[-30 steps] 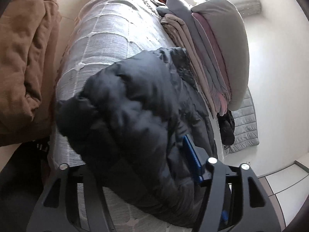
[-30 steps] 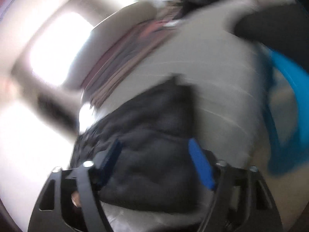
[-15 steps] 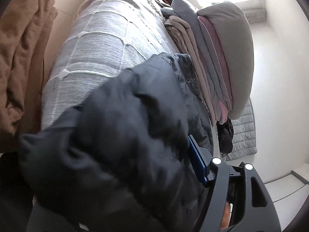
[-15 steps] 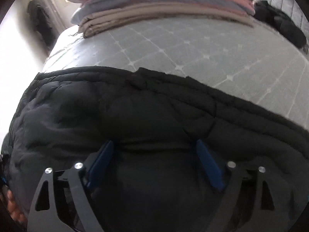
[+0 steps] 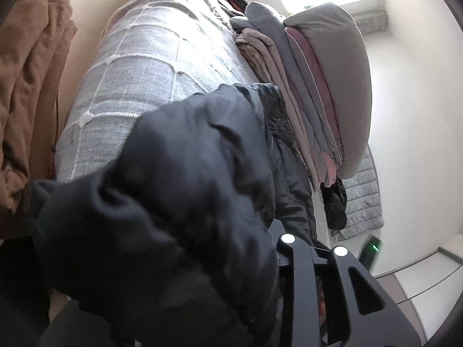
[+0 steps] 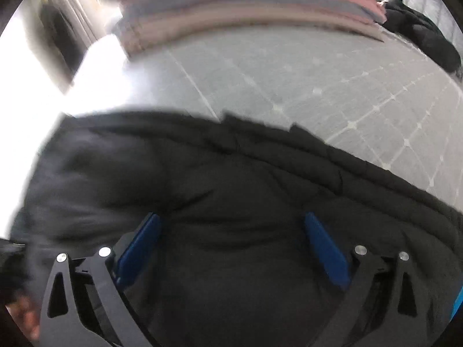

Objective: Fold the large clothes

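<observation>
Since a second ago the black puffer jacket (image 5: 179, 196) has swelled to fill the lower left of the left view, burying the left claw (image 5: 220, 263), whose spread I cannot tell, while the right claw (image 6: 231, 248) stands apart over it on the bed (image 6: 289, 81), suggesting a fold underway.

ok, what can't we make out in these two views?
- Left claw, left wrist view: the black jacket bulges over its fingers, so open or shut is unclear.
- Folded pile, right wrist view: motion blur smears the layers.
- Right claw: fingers spread over the jacket; contact can't be told.
</observation>
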The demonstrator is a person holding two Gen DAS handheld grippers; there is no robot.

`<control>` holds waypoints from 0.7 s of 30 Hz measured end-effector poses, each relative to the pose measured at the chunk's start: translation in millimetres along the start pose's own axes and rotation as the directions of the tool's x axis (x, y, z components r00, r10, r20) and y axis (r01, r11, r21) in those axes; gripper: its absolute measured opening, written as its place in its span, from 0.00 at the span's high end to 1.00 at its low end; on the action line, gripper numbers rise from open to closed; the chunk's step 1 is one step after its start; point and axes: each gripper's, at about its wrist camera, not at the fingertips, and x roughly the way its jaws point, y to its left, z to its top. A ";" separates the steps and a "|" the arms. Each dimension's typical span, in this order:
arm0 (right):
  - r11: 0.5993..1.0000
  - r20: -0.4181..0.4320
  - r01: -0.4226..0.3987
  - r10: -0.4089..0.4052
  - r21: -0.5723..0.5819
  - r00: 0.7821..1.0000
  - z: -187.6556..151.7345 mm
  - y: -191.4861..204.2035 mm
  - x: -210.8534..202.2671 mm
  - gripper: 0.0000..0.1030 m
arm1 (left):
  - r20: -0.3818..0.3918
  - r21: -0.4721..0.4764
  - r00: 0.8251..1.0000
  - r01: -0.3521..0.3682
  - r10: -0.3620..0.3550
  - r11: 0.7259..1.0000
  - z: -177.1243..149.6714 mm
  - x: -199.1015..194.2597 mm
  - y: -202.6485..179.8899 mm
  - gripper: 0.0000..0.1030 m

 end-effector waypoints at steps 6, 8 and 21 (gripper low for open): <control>0.995 0.124 0.050 -0.061 0.087 0.990 -80.8 -40.1 -86.8 0.07 | 0.007 0.000 1.000 0.009 -0.009 1.000 -1.8 -3.1 2.1 0.75; 0.987 0.055 0.092 -0.100 0.129 0.994 -101.6 -55.9 -70.1 0.07 | 0.012 0.017 1.000 0.010 -0.010 1.000 -3.8 -4.0 1.0 0.76; 0.977 0.069 0.192 -0.186 -0.093 0.980 -112.3 28.6 -44.4 0.06 | 0.026 0.008 0.999 0.023 -0.024 1.000 -4.6 -7.8 7.1 0.77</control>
